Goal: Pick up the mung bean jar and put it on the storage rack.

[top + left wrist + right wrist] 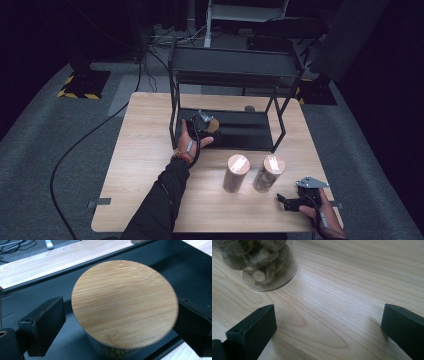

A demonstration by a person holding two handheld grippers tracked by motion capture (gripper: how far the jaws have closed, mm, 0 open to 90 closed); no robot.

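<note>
Left claw point(120, 322) stands spread, its jaws flanking the lidded jar point(124, 303) on the rack's bottom shelf point(195, 272) without pinching; draw straight back, level, so neither jaw nudges it. Right claw point(328, 325) is spread over the desk point(352, 277)

Striped tan bamboo lid point(124, 303), black shelf point(160, 262), pale woodgrain table point(342, 290)

Rack point(235, 75) upper shelf roofs lower tray; two jars point(236, 172) block mid-table; left tabletop point(145, 150) free
</note>
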